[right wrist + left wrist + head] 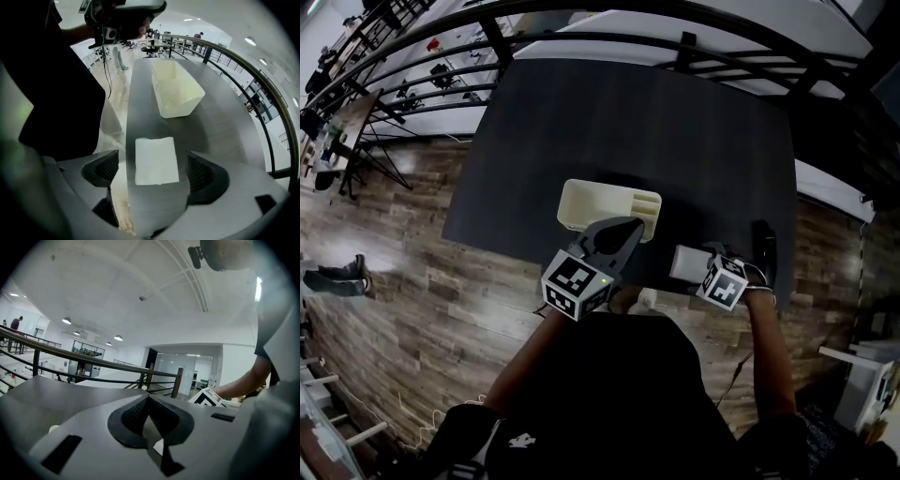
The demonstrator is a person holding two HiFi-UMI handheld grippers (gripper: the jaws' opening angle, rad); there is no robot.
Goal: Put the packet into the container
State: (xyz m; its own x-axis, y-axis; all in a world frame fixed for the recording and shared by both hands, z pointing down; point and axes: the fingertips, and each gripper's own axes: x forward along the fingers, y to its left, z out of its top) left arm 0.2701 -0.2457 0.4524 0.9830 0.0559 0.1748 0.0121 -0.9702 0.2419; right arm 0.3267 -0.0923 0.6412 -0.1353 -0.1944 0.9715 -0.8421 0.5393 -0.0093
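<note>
We note the right gripper [155, 176] pointing down at the dark table [628, 122], jaws spread wide on either side of the white packet [157, 160], which lies flat on the tabletop with neither pad touching it. The cream container [581, 202] sits on the table beyond the packet, apart from it. We see the left gripper [147, 399] near the container, jaws pressed together with nothing between them

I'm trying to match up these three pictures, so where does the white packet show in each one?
Head view: the packet lies right of centre, near the front edge of the table.
Left gripper view: not in it.
Right gripper view: the packet is low centre, between the open jaws, untouched.
Shared landmark: the railing beyond the table.
</note>
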